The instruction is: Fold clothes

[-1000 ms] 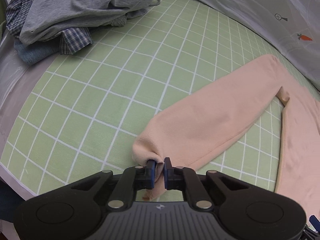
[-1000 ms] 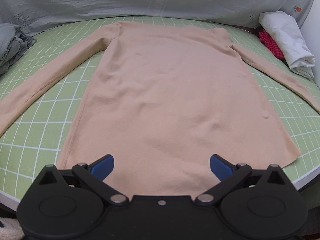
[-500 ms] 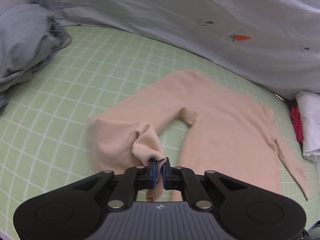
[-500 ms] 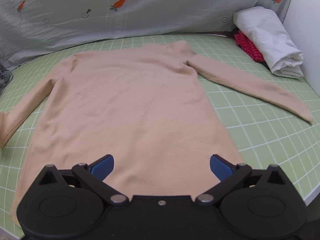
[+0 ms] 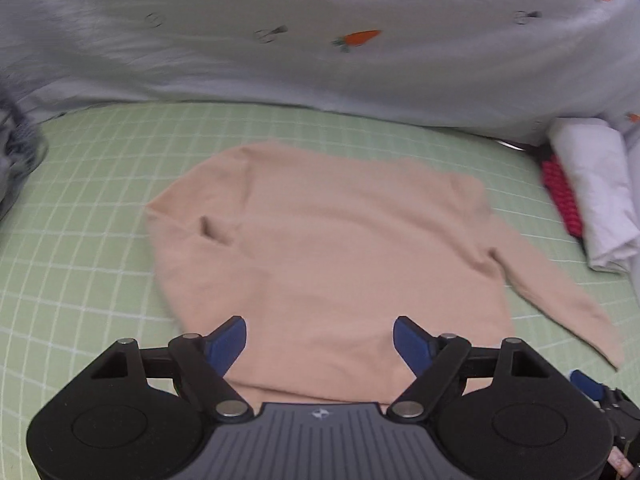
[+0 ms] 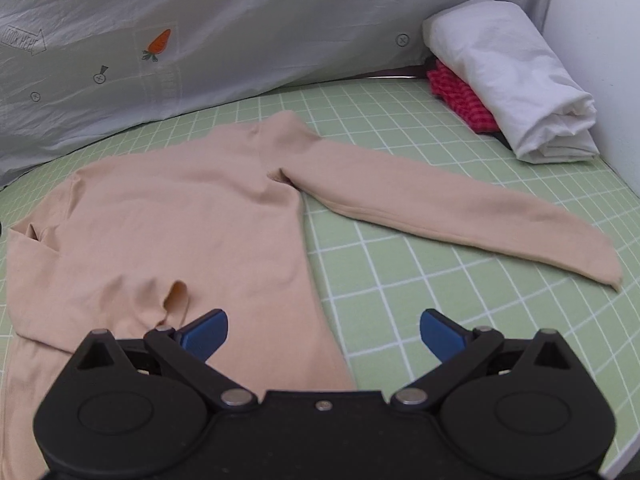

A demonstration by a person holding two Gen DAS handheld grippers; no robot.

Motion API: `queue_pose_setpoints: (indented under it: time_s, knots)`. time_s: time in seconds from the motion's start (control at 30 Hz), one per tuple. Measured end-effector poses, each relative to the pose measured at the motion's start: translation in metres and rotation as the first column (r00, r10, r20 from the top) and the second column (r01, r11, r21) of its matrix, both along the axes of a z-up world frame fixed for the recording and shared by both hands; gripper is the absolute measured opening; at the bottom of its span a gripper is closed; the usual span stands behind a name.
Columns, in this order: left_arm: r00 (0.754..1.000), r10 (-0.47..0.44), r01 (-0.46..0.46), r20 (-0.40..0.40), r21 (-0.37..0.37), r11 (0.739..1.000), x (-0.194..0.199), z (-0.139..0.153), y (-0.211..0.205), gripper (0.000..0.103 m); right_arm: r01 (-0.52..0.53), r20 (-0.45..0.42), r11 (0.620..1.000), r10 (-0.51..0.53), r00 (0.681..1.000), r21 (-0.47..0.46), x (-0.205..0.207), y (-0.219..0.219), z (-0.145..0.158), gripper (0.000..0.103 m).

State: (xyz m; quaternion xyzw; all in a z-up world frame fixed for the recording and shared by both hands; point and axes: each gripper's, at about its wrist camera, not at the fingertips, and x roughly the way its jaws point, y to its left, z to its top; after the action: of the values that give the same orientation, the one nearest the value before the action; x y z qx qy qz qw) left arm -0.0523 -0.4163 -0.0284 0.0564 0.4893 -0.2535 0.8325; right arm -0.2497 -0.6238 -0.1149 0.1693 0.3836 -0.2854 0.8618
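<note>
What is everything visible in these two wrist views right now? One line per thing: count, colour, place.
peach long-sleeved top: one, peach, flat on the mat, one sleeve folded across the body, the other sleeve stretched out toward the white bundle
checked mat: one, light green with white grid lines, under the top
carrot-print sheet: one, pale grey with small orange carrots, bunched along the far edge of the mat
white folded cloth: one, white, far corner by the wall
red knit item: one, red and pink, under the white cloth
grey clothes pile: one, grey, blurred at the left frame edge
left gripper: one, black with blue fingertips, open over the top's hem
right gripper: one, black with blue fingertips, open
</note>
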Motion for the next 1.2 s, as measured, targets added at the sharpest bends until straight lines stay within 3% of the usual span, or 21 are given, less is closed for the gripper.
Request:
queue_pose_setpoints:
  time_s: [0.2, 0.33, 0.4, 0.47, 0.53, 0.57, 0.63, 0.67, 0.8, 0.9, 1.03, 1.1, 1.13, 1.2]
  knots:
    - [0.984, 0.172, -0.169, -0.055, 0.046, 0.985, 0.037, -0.021, 0.047, 0.083, -0.153, 0.051, 0.984, 0.149, 0.988, 0.089, 0.061, 0.01, 0.001, 0.101]
    - [0.955, 0.285, -0.278, -0.087, 0.081, 0.957, 0.062, -0.036, 0.078, 0.083, -0.303, 0.021, 0.945, 0.303, 0.953, 0.122, 0.093, 0.032, -0.009, 0.094]
    - [0.938, 0.333, -0.324, -0.1, 0.097, 0.941, 0.073, -0.042, 0.092, 0.083, -0.336, -0.014, 0.931, 0.341, 0.94, 0.141, 0.102, 0.038, -0.016, 0.083]
    - [0.937, 0.335, -0.325, -0.102, 0.101, 0.94, 0.078, -0.045, 0.092, 0.083, -0.353, -0.036, 0.92, 0.364, 0.931, 0.171, 0.107, 0.04, -0.022, 0.068]
    - [0.936, 0.337, -0.326, -0.104, 0.108, 0.939, 0.082, -0.048, 0.091, 0.083, -0.372, -0.037, 0.909, 0.385, 0.922, 0.187, 0.108, 0.038, -0.024, 0.06]
    - [0.936, 0.336, -0.325, -0.104, 0.112, 0.939, 0.084, -0.049, 0.09, 0.083, -0.393, -0.033, 0.897, 0.407, 0.913, 0.2, 0.109, 0.037, -0.023, 0.04]
    - [0.938, 0.33, -0.318, -0.106, 0.115, 0.941, 0.089, -0.053, 0.085, 0.083, -0.44, -0.026, 0.868, 0.458, 0.889, 0.232, 0.111, 0.033, -0.02, 0.011]
    - [0.94, 0.324, -0.312, -0.108, 0.115, 0.943, 0.09, -0.054, 0.082, 0.083, -0.448, -0.02, 0.862, 0.465, 0.885, 0.237, 0.112, 0.03, -0.017, 0.009]
    - [0.941, 0.325, -0.315, -0.1, 0.103, 0.944, 0.097, -0.055, 0.072, 0.085, -0.476, 0.085, 0.858, 0.468, 0.879, 0.195, 0.112, 0.01, 0.005, 0.007]
    - [0.937, 0.338, -0.331, -0.086, 0.088, 0.94, 0.102, -0.053, 0.064, 0.086, -0.423, 0.144, 0.897, 0.405, 0.903, 0.132, 0.116, -0.027, 0.024, 0.007]
    - [0.934, 0.349, -0.345, -0.068, 0.069, 0.936, 0.107, -0.051, 0.053, 0.086, -0.198, 0.139, 0.98, 0.2, 0.97, -0.024, 0.115, -0.101, 0.038, 0.007]
    - [0.938, 0.343, -0.34, -0.055, 0.058, 0.939, 0.102, -0.048, 0.054, 0.086, -0.019, 0.084, 0.99, 0.032, 0.996, -0.143, 0.109, -0.135, 0.046, 0.007]
    - [0.94, 0.339, -0.336, -0.048, 0.054, 0.94, 0.097, -0.045, 0.056, 0.086, 0.042, 0.052, 0.979, -0.032, 0.998, -0.198, 0.107, -0.147, 0.049, 0.011]
    - [0.943, 0.331, -0.329, -0.033, 0.044, 0.943, 0.088, -0.04, 0.061, 0.086, 0.102, -0.013, 0.95, -0.111, 0.994, -0.294, 0.101, -0.158, 0.055, 0.037]
